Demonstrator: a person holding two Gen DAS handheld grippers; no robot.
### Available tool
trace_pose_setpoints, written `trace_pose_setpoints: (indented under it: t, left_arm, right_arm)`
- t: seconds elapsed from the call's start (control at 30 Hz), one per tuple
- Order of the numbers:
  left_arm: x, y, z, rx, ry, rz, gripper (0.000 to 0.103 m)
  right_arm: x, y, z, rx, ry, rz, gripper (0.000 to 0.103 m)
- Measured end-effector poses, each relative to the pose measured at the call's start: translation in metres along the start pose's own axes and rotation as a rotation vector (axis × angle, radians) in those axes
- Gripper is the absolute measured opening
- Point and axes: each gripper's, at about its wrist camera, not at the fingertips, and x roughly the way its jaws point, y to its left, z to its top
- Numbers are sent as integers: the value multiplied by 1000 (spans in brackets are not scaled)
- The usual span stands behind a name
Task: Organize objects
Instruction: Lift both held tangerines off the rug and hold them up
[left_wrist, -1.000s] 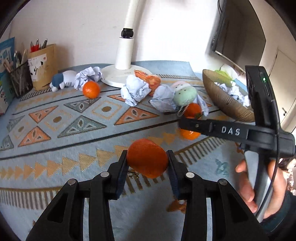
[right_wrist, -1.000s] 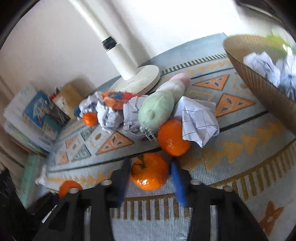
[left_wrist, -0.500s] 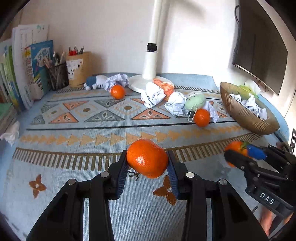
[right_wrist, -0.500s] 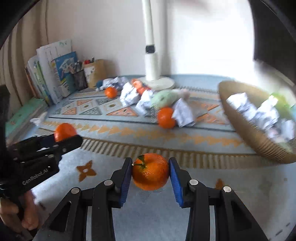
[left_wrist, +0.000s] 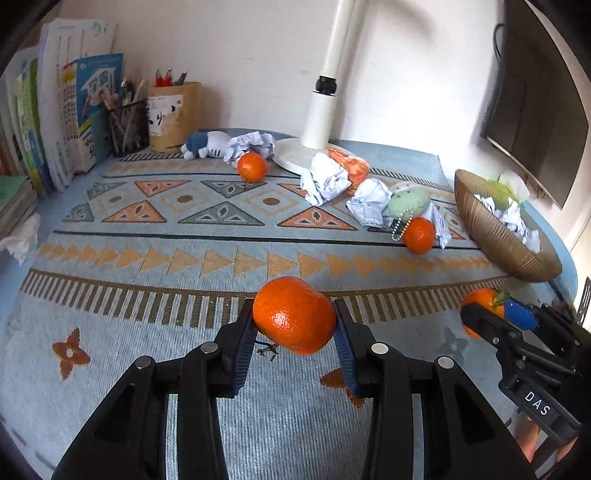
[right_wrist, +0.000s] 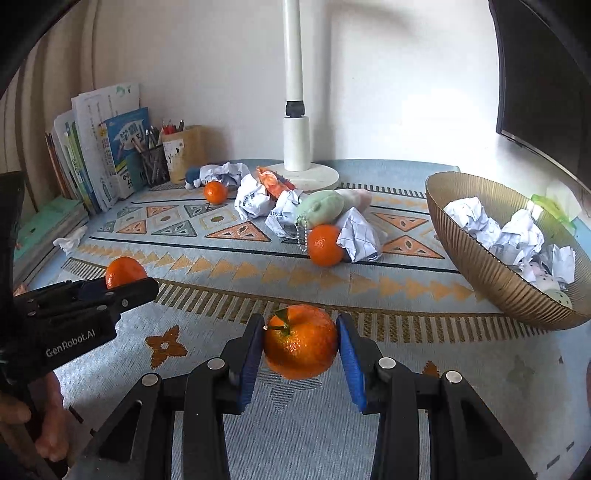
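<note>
Nearest, your left gripper: fingers clamped on a stemless mandarin, lifted clear of the patterned cloth on the worktop, presumably so it can travel without rolling.

Your right gripper: fingers pressed to both sides of a leafy-stemmed mandarin, likewise raised. The hands behind both tools are largely cut off at the frame edges.

Middle right: ribbed brown bowl, tilted toward you and holding crumpled paper. By that content it looks like the paper's home; where the fruit belongs is unclear.

Middle: third mandarin, touching a green plush and paper balls. Its far side is hidden.

Far: fourth mandarin near a blue-white plush, just beside the lamp base. The orange wrapper-like item is hard to identify. Pencil holders and books stand against the wall.
</note>
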Motion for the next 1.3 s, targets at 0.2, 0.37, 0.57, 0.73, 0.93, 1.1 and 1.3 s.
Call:
trace_pose_setpoints:
  t: [0.2,0.37,0.57,0.73,0.93,1.1,1.3]
  left_arm:
    - [1,-4,0,17,4,-7,37]
    - [1,-2,0,12,5,-12,37]
    - [0,-2,0,15,2,-16,37]
    - [0,-3,0,16,2,-19,37]
    - [-1,-3,0,16,1,-21,37]
    - [-1,-3,0,17,0,-23,37]
    - [-1,-4,0,16,1,-22,37]
  right_arm:
    - [0,1,0,-6,-4,-4,39]
    - [0,-3,0,14,-10,-14,39]
    - [-1,-2,0,8,-14,-12,39]
    - [-1,-3,0,8,-18,-8,39]
    - [-1,-2,0,8,-20,-7,39]
    - [0,-2,0,9,-18,-5,39]
    - [7,-7,0,33,27,3,39]
